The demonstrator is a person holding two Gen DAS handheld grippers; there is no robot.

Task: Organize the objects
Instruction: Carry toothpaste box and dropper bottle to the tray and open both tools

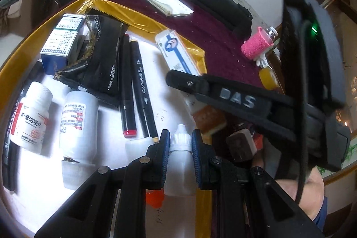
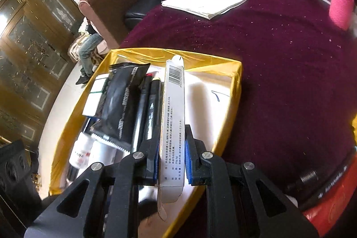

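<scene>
2 pill bottles (image 1: 31, 117), 2 markers (image 1: 142, 90), 1 dropper bottle (image 1: 180, 162)

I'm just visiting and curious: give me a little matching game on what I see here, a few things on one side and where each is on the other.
Things:
1. small white dropper bottle
2. long white carton
3. two black markers
4. stack of white paper

Places:
A. on the maroon cloth, outside the tray
B. between the left gripper's pads
C. lying in the yellow tray
D. between the right gripper's pads

Pairs: 1-B, 2-D, 3-C, 4-A
</scene>
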